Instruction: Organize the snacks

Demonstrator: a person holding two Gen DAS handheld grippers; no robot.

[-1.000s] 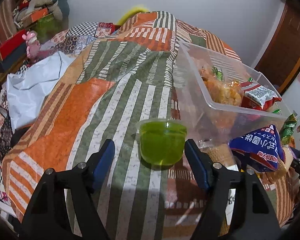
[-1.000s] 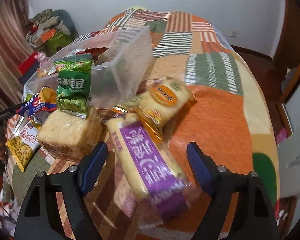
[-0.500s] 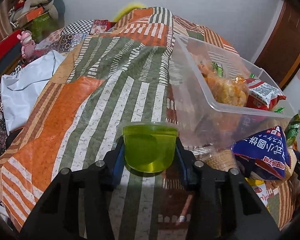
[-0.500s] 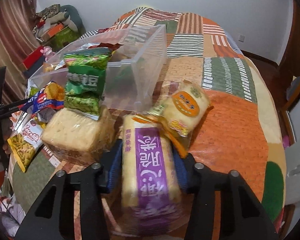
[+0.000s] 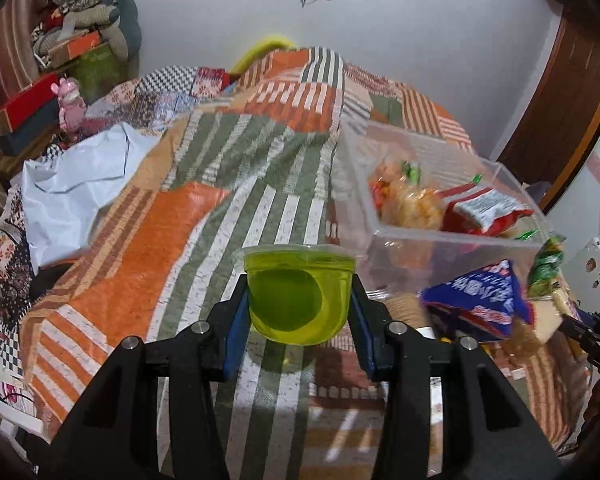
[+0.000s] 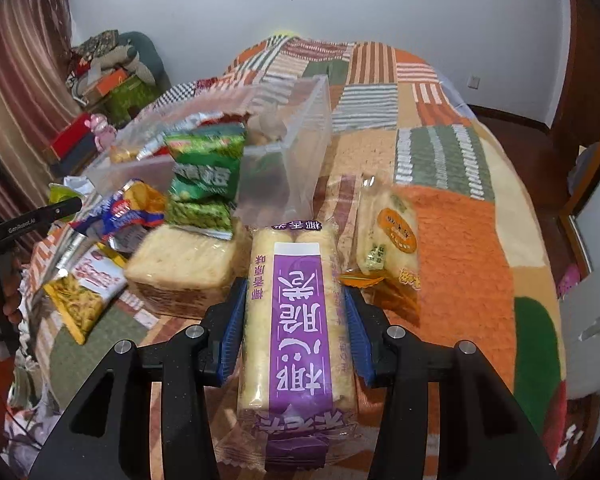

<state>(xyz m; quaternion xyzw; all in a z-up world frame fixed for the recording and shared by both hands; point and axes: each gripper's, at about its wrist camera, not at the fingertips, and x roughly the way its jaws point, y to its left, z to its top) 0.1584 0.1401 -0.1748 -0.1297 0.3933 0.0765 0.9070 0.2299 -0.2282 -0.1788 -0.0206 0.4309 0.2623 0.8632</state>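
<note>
1. Left wrist view, far left: a crumpled white sheet (image 5: 76, 188) lies over the patchwork quilt (image 5: 172, 248); the heap of boxes and cloth behind it is too blurred and dim to sort out.
2. Centre of that view: the left gripper (image 5: 299, 312) is clamped on a green jelly cup (image 5: 296, 292), blue pads pressed to both its sides. The cup is translucent lime green with a clear rimmed lid, and a darker round patch shows through its front. It sits above the quilt with its shadow beneath; whether its base touches the cloth cannot be told.
3. Right of the cup: a clear plastic bin (image 5: 452, 236) stands on the quilt, holding an orange puffed snack bag (image 5: 414, 206) and a red packet (image 5: 488, 212). A blue packet (image 5: 480, 296) outside the bin is smeared by motion, its print unreadable.
4. Right wrist view, left part: a green pea packet (image 6: 206, 172) leans against the bin wall, blurred, above a wrapped bread block (image 6: 184, 268). A yellow packet (image 6: 80, 304) is partly cut off by clutter.
5. Centre: the right gripper (image 6: 296, 320) is closed on a long purple-labelled biscuit pack (image 6: 300, 336), pads against both long sides. The pack is pale with a purple band and large white characters; its near end drops out of sight between the fingers.
6. Right: an orange-labelled cake packet (image 6: 390, 240) lies just beside the pack.
</note>
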